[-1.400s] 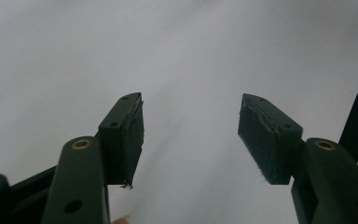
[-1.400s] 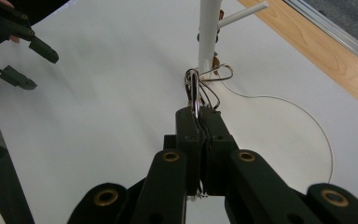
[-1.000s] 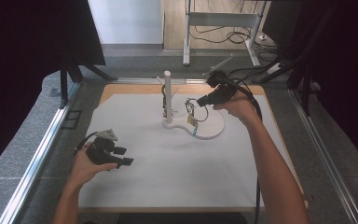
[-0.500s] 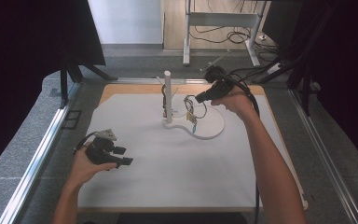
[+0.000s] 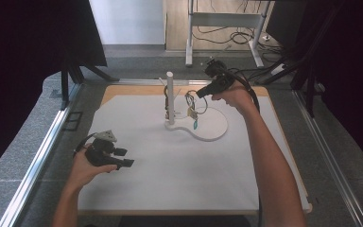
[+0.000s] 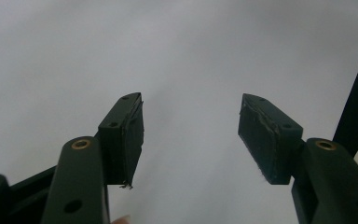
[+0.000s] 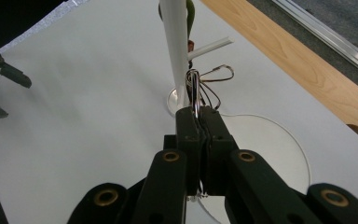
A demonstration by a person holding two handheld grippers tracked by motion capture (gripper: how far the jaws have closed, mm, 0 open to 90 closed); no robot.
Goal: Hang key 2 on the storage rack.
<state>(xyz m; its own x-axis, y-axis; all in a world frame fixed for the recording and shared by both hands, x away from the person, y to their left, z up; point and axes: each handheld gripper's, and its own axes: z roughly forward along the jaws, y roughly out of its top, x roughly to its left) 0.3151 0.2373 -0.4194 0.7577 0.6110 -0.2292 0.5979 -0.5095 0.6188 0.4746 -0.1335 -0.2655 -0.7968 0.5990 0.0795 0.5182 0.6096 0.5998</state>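
White counter (image 5: 170, 179), wood edge, grey floor. One white stand (image 5: 170, 97), one key ring (image 7: 196, 91) beside its post, clamped in right tongs (image 7: 199, 122). Left tongs (image 6: 190, 133) apart, empty.

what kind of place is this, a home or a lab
Likely a lab or workshop recording station: a white-topped table framed by metal rails, black curtains at both sides, loose cables on the floor behind.

Thin wire keyring bunch (image 7: 200, 88) — pinched upright beside the white post (image 7: 175, 46), perhaps touching it.
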